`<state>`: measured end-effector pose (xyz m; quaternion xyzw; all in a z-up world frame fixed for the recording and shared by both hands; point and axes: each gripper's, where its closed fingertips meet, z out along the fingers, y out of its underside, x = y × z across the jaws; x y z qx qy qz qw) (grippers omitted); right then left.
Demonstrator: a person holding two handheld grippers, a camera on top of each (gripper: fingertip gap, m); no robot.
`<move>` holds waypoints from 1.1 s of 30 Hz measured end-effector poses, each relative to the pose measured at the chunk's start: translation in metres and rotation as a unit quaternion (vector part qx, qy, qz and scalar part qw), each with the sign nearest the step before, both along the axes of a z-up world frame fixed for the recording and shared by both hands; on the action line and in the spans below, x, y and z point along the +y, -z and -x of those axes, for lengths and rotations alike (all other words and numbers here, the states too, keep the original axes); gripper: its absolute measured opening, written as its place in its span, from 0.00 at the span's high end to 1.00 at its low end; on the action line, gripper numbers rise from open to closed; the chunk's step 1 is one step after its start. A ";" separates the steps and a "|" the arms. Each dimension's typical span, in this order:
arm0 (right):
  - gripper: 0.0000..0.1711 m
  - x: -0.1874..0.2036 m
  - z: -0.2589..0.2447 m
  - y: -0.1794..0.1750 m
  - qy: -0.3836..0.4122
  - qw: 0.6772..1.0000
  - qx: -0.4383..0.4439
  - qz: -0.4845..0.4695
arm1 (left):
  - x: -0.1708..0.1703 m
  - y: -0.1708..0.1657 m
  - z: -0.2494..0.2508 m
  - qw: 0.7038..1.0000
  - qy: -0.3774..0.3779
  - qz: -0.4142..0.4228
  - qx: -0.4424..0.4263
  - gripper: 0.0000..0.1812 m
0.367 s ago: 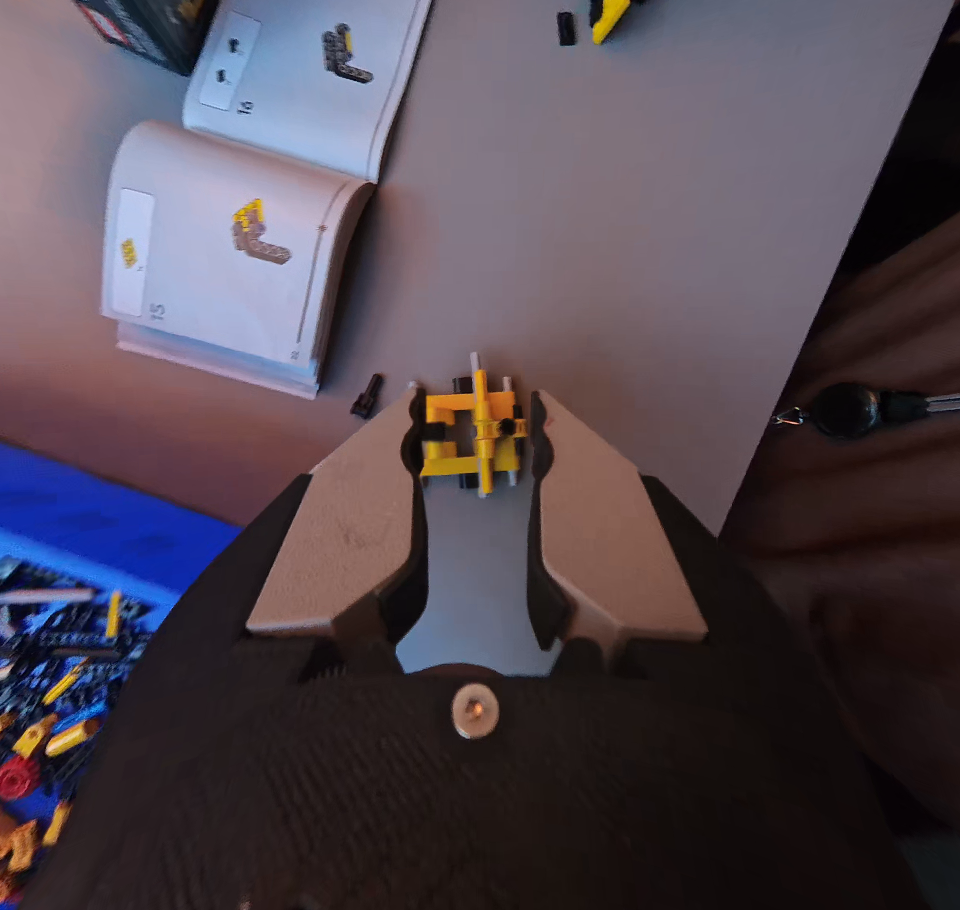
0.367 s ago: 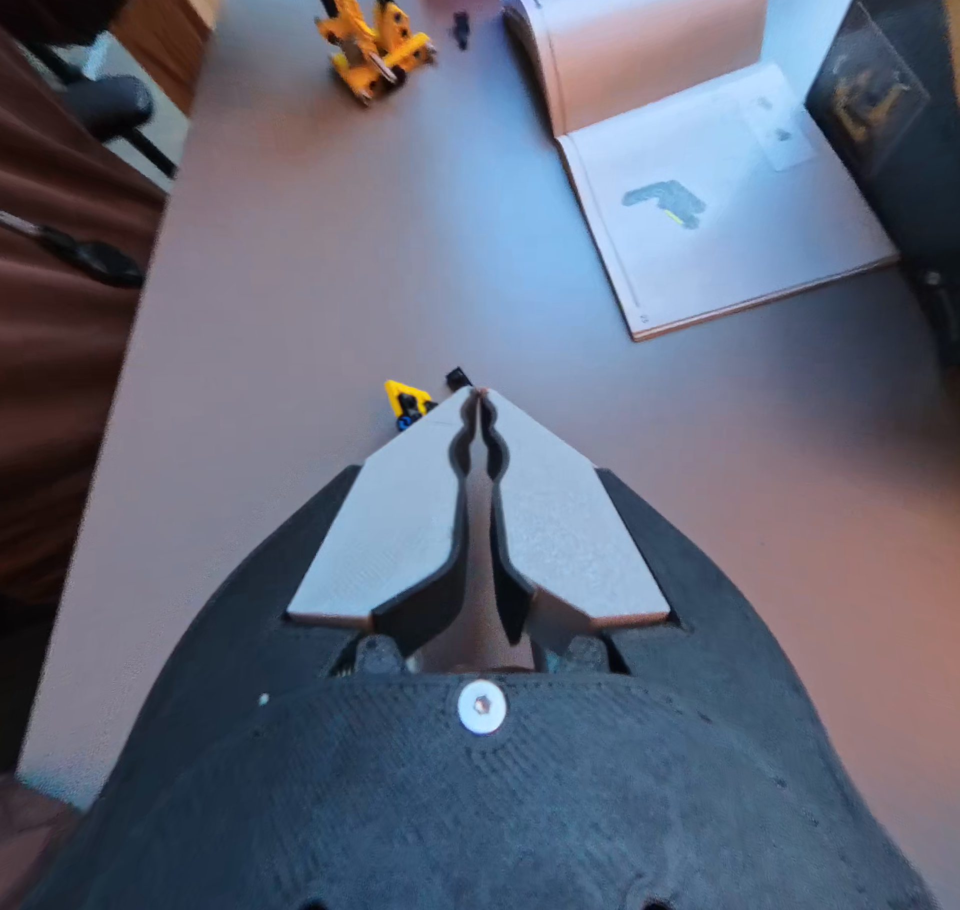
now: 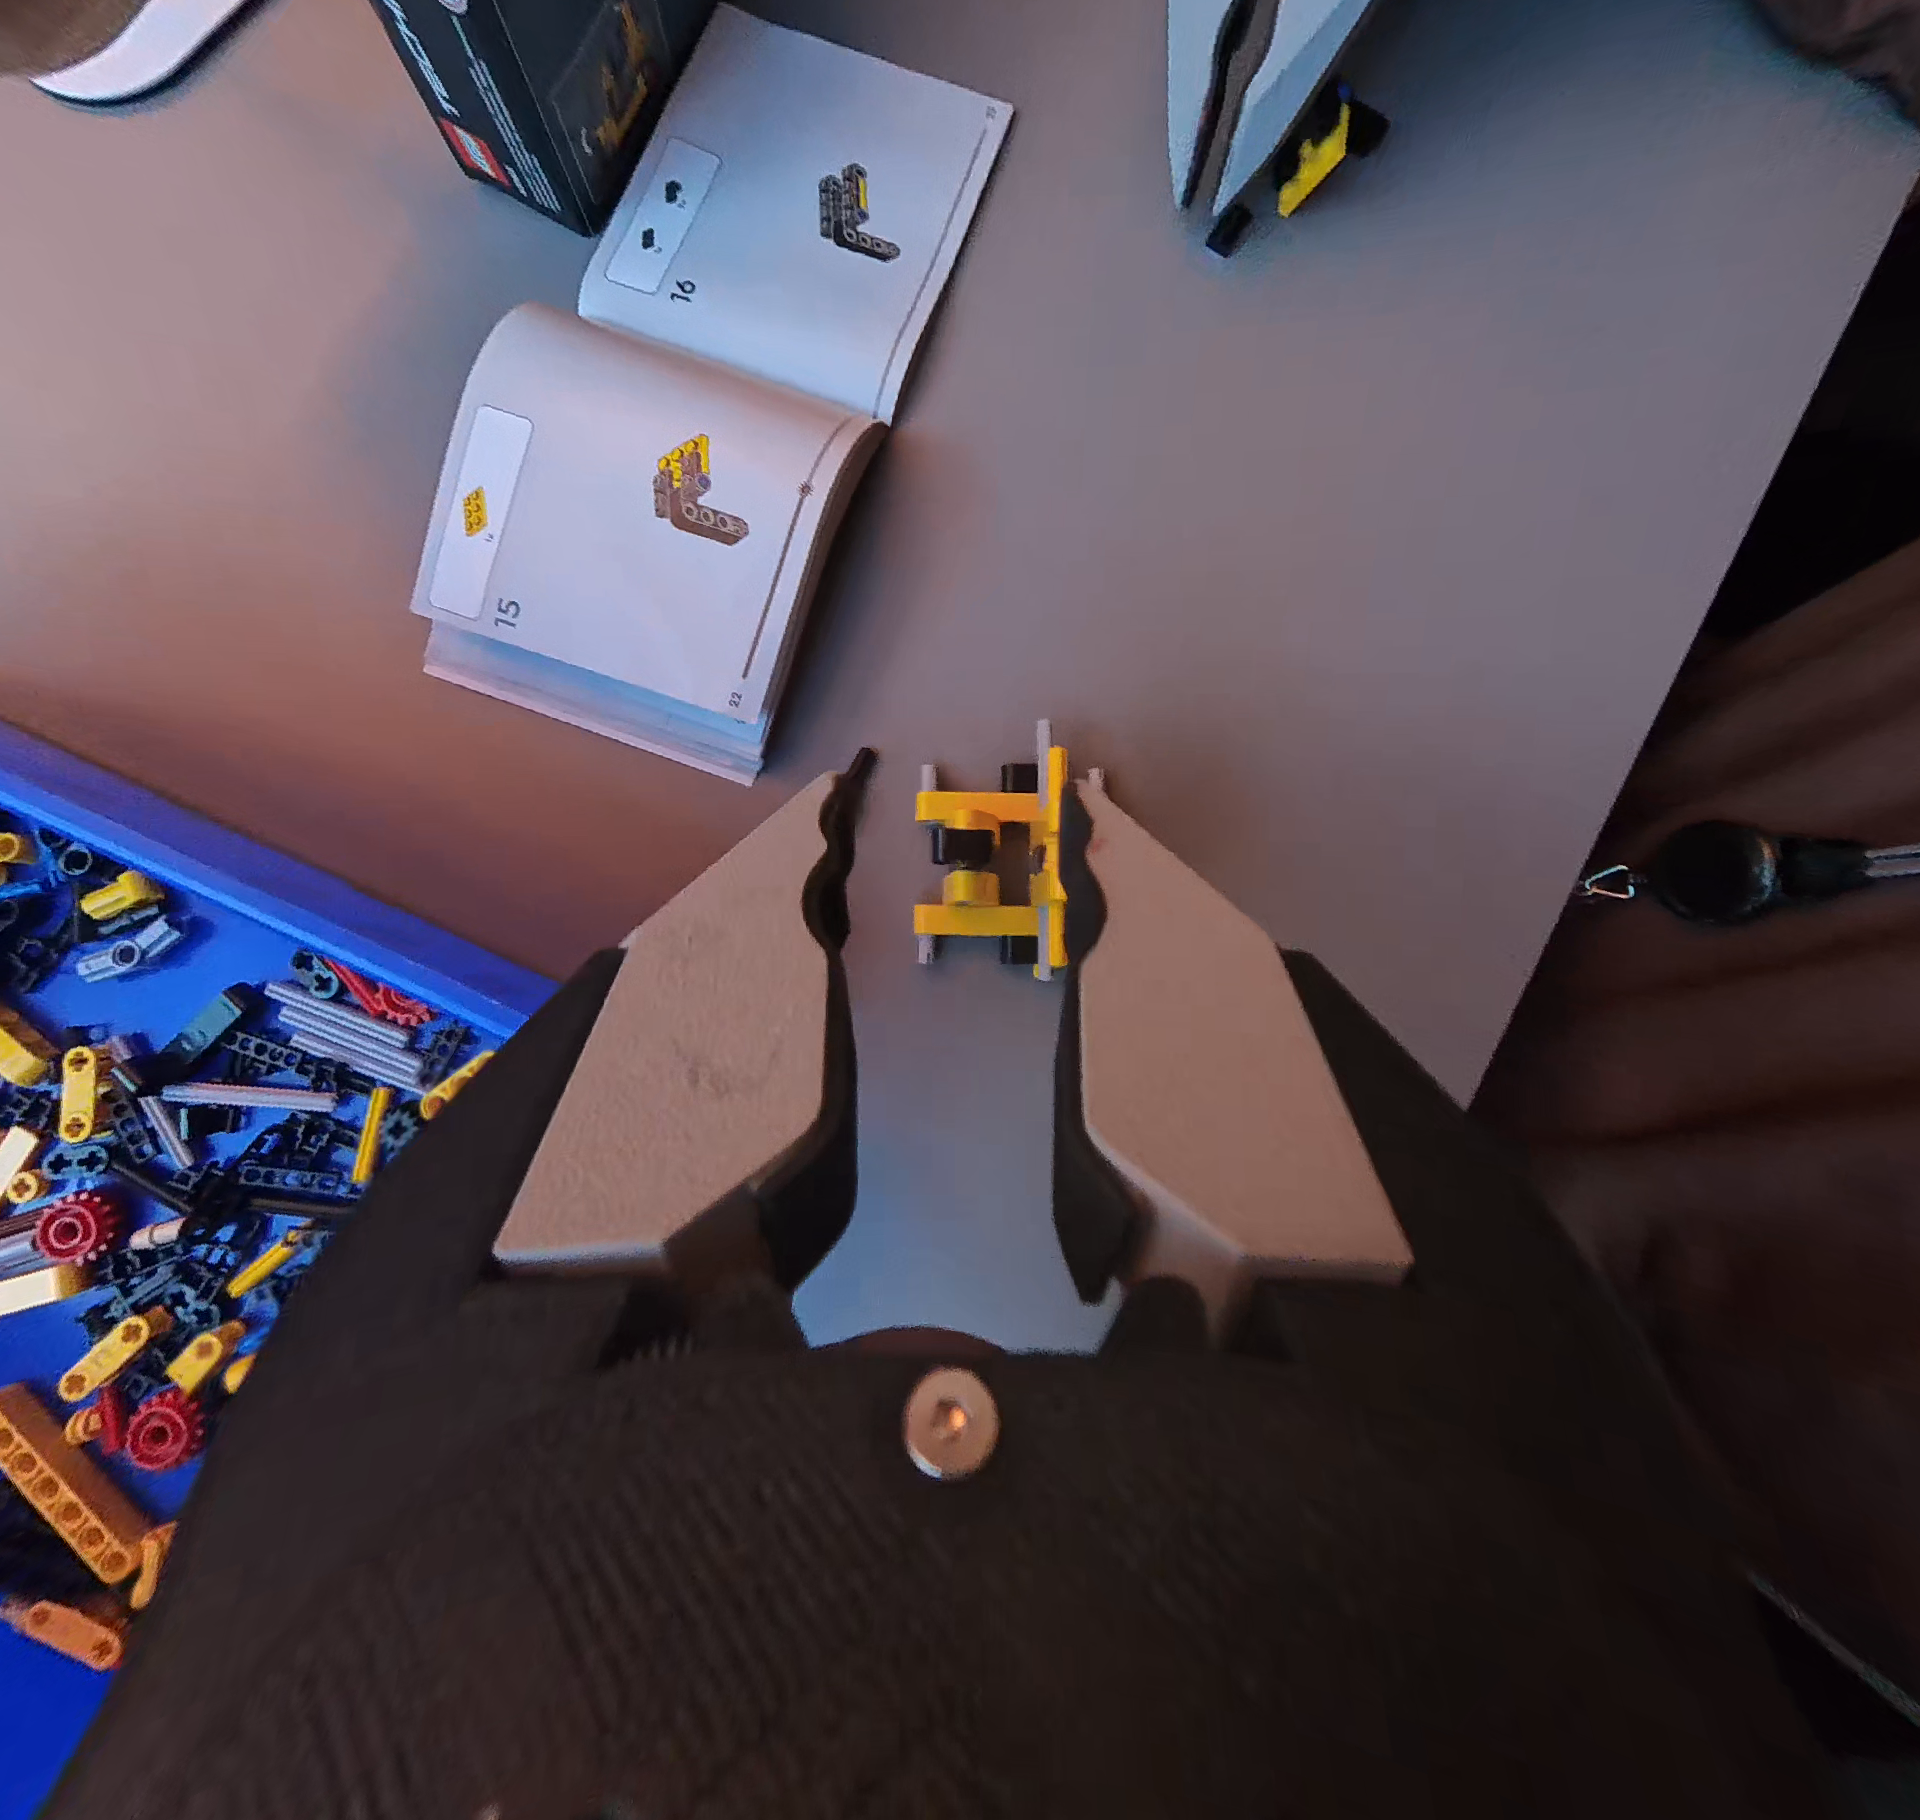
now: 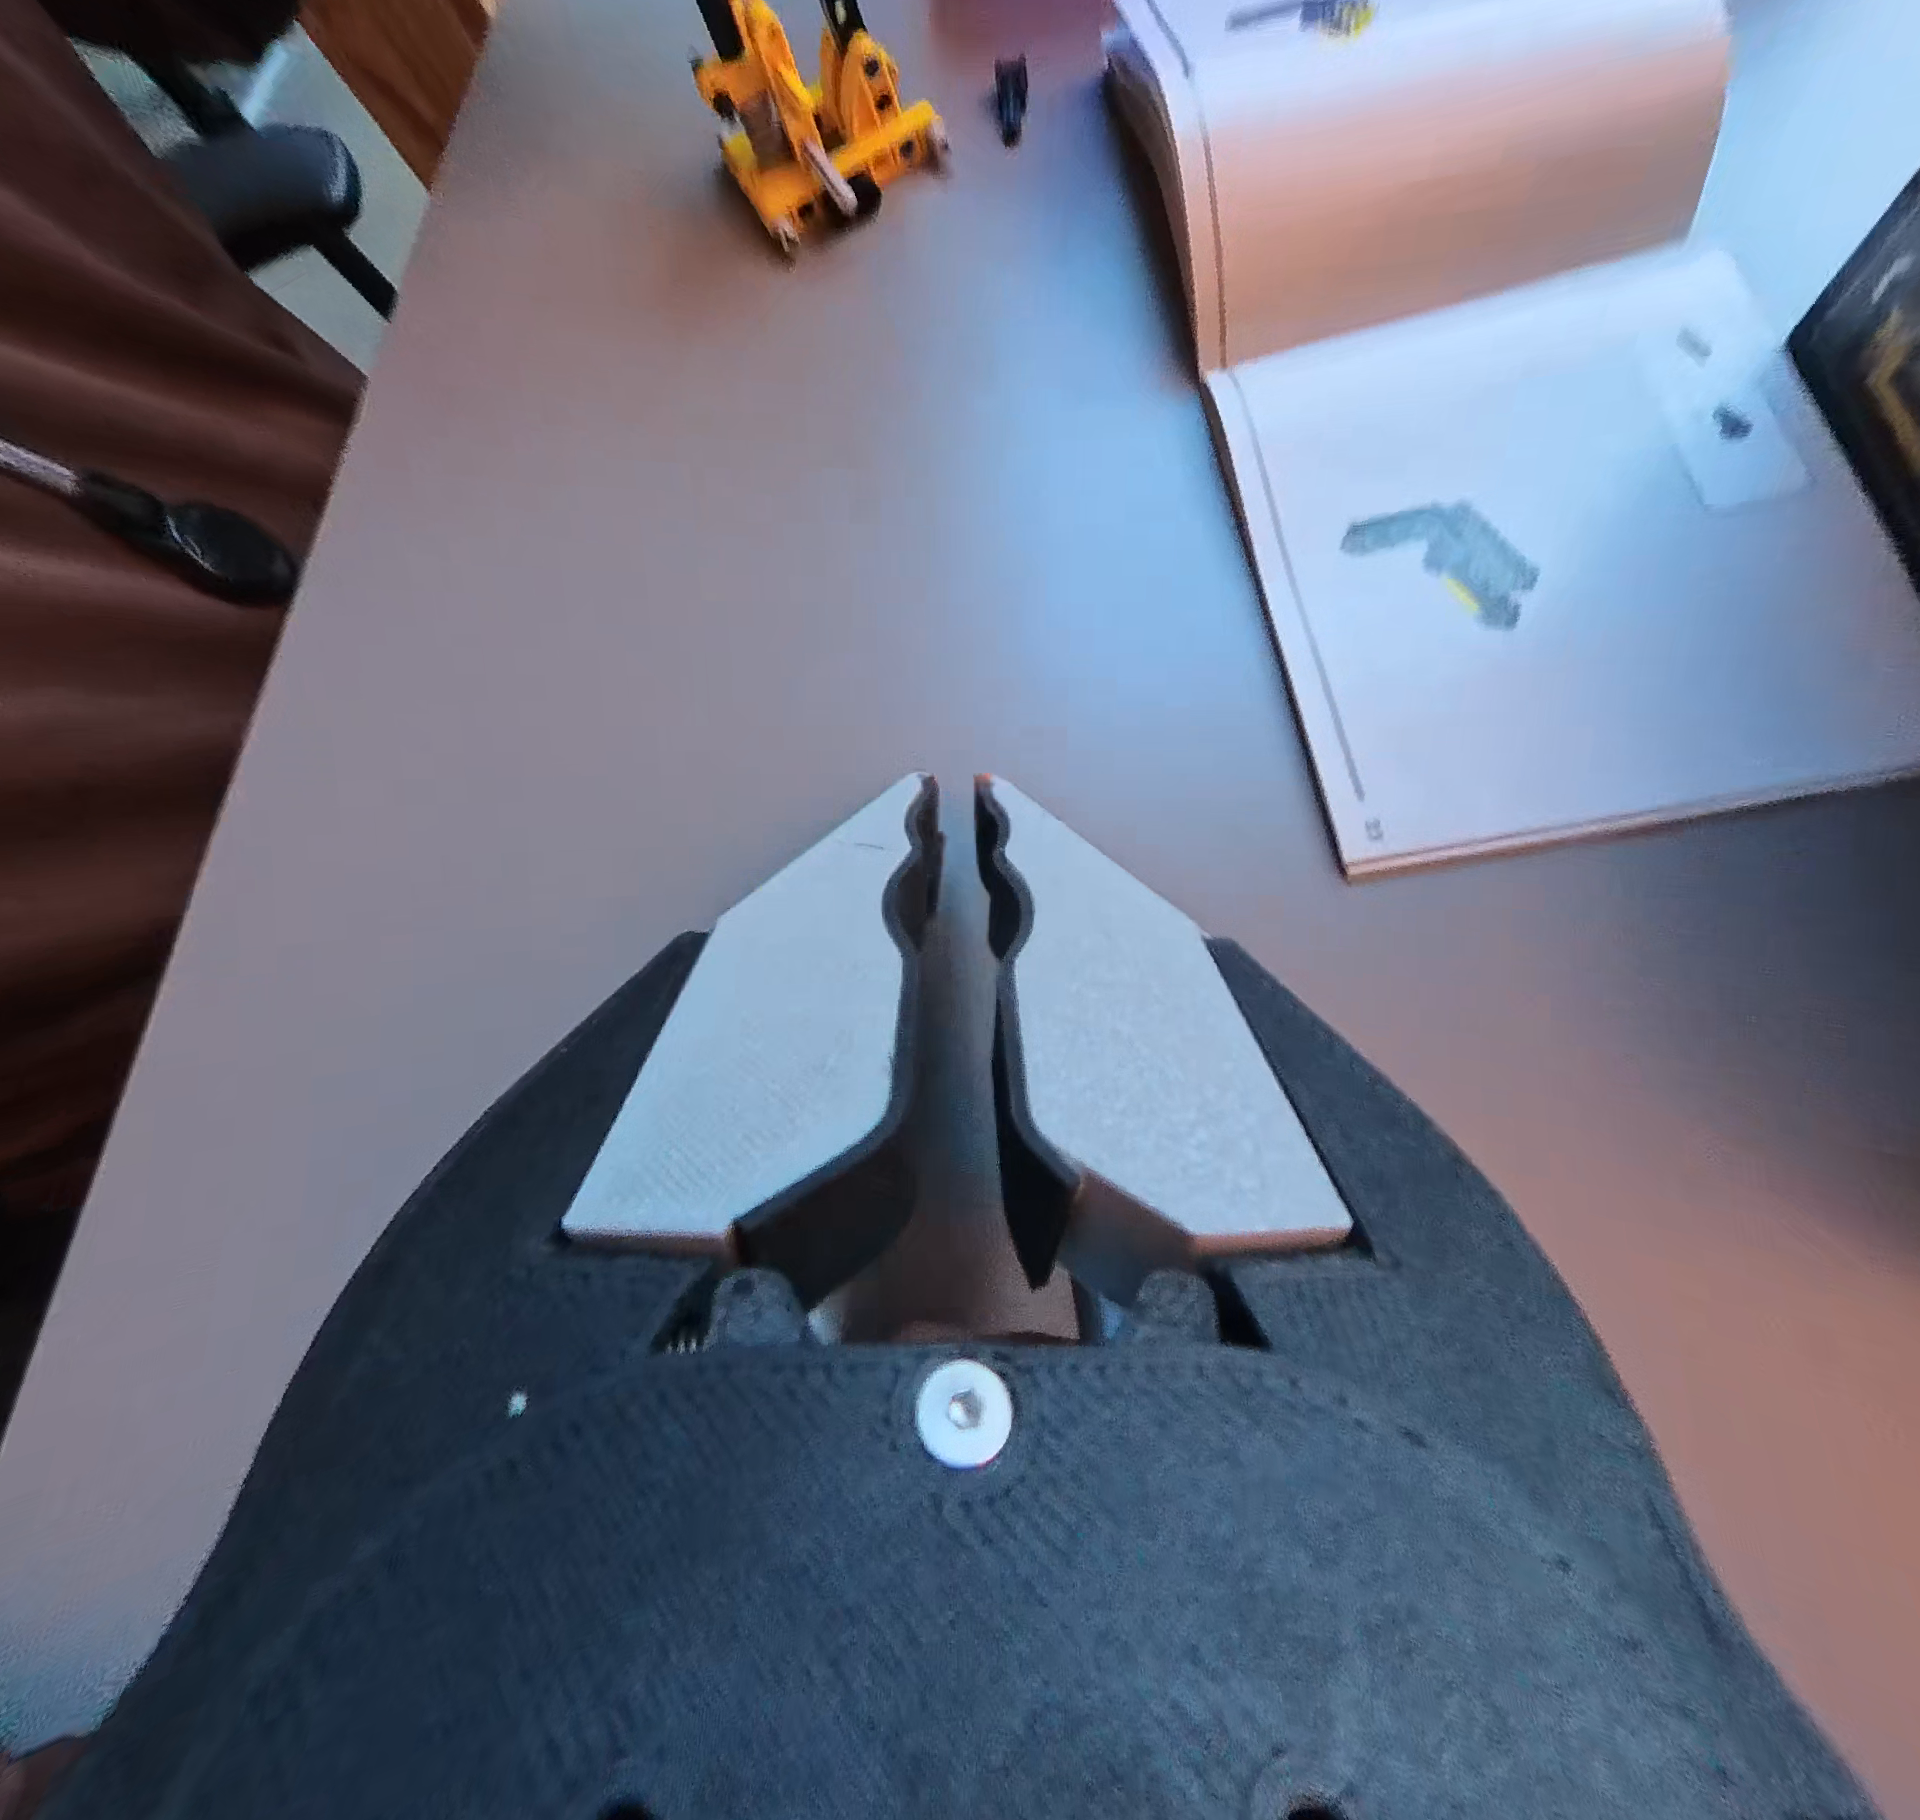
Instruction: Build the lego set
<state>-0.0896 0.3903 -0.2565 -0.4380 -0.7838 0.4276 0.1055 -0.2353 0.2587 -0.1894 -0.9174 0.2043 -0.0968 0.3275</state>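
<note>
A yellow and black lego assembly (image 3: 987, 861) lies on the grey table (image 3: 1299, 523); it also shows far off in the right wrist view (image 4: 810, 118). My left gripper (image 3: 966, 788) is open and empty, and the assembly shows between its fingers, close to the right one. My right gripper (image 4: 953, 783) is empty, its jaws parted by a narrow gap. It also shows at the top of the left wrist view (image 3: 1210, 201), beside a small yellow and black piece (image 3: 1320, 149) that its own view does not show.
An open instruction booklet (image 3: 707, 420) (image 4: 1455, 336) and a black box (image 3: 520, 35) lie at the far side. A blue tray (image 3: 260, 897) holds several loose parts. A black pin (image 3: 860, 762) (image 4: 1008, 97) lies near the assembly. The table's edge (image 3: 1662, 731) runs along the right. About 20 cm separates my left fingertips from my right.
My right gripper has moved forward over the small yellow piece and its jaws have parted slightly. My left gripper has shifted, so that the tray and the right gripper now show.
</note>
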 end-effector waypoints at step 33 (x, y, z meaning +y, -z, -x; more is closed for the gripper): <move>0.84 0.076 -0.013 -0.033 0.136 0.985 0.096 0.052 | 0.000 -0.094 0.181 0.966 -0.202 -0.160 0.018 0.77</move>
